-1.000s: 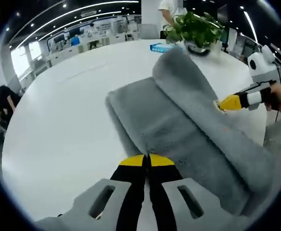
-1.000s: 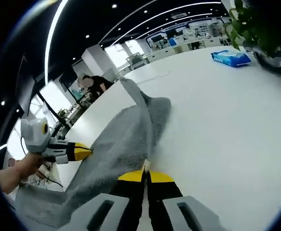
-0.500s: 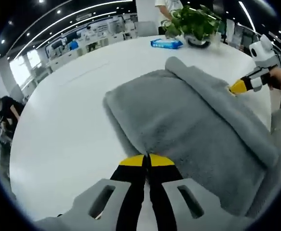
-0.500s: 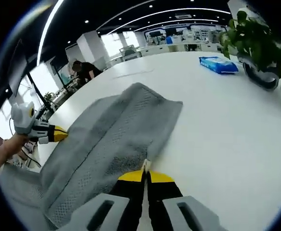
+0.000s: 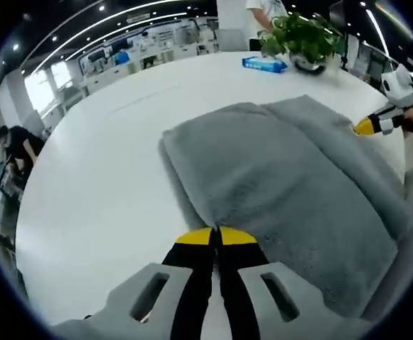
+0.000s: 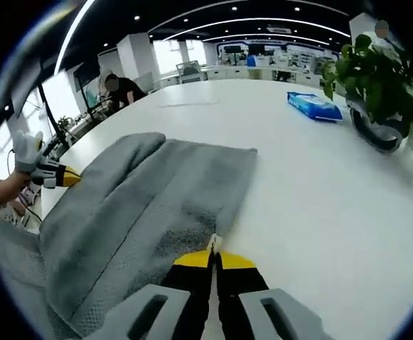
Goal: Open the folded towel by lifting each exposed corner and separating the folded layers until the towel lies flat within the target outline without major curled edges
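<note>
White worktop spreads wide and bare around the grey towel, one layer still doubled along its far side. Left gripper and right gripper each pinch a near edge, jaws clenched.

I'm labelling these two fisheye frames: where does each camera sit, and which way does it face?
Left gripper view: rides the left gripper, shut on the grey fluffy towel, looking across the white table; the right gripper and a hand show.
Right gripper view: rides the right gripper, shut on the towel's opposite edge; the left gripper shows.
Shared: towel, table, blue packet, potted green plant.
</note>
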Demonstrator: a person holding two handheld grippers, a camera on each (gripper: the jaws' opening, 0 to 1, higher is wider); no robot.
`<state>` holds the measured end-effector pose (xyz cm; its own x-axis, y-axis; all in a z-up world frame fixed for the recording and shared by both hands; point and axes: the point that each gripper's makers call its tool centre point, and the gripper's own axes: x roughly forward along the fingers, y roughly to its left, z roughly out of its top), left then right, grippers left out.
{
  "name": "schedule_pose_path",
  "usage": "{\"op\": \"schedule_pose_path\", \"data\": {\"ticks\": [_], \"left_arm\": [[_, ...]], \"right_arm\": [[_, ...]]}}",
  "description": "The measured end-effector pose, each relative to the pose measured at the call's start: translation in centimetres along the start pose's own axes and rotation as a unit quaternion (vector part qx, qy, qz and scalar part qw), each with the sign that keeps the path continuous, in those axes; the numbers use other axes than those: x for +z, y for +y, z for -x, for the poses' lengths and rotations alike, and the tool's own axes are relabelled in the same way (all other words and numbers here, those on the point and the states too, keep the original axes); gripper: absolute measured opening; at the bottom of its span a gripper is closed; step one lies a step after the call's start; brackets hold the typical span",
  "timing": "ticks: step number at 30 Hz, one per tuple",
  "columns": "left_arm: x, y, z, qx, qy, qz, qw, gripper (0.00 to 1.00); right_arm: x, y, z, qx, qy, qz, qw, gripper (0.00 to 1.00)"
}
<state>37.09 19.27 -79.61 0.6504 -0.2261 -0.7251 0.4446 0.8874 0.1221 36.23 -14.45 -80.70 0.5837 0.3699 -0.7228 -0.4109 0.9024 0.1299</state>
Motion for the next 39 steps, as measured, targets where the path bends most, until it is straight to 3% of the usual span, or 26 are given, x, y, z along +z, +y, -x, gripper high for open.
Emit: {"op": "schedule_pose_path", "data": {"ticks": [4,8,13,22,24,26,28,39], "left_arm": [[-0.1,0.3,-0.1,0.01,0.009,-0.052,0.9986,0.01],[-0.1,0.0,-0.2,0.014,0.008,-0.072,0.9973,0.01],[-0.1,-0.1,-0.2,0.026,0.009,-0.118,0.9927,0.01],[-0.1,0.2,0.1,0.031,-0.006,-0.094,0.9951,0.01],[-0.2,0.4,0.1,0.018,-0.005,-0.022,0.9996,0.01],[-0.3,0.8,0.2,0.01,0.001,0.001,0.9999,0.01],[-0.3,1.2,0.2,0.015,0.007,-0.028,0.9995,0.01],[-2.0,4.0,0.9,0.037,0.032,-0.05,0.9976,0.01]], "right_arm": [[-0.1,-0.4,0.1,-0.013,0.004,0.037,0.9992,0.0],[-0.1,-0.3,0.1,-0.018,0.005,0.059,0.9981,0.0],[0.0,-0.5,0.1,-0.017,-0.001,0.05,0.9986,0.0],[-0.1,-0.6,0.2,-0.014,-0.006,0.039,0.9991,0.0],[-0.1,-0.6,0.2,-0.015,-0.005,0.043,0.9989,0.0],[-0.1,-0.6,0.2,-0.015,-0.004,0.045,0.9989,0.0],[-0.1,-0.6,0.2,-0.014,-0.001,0.046,0.9988,0.0],[-0.1,-0.7,0.2,-0.022,0.006,0.076,0.9969,0.0]]}}
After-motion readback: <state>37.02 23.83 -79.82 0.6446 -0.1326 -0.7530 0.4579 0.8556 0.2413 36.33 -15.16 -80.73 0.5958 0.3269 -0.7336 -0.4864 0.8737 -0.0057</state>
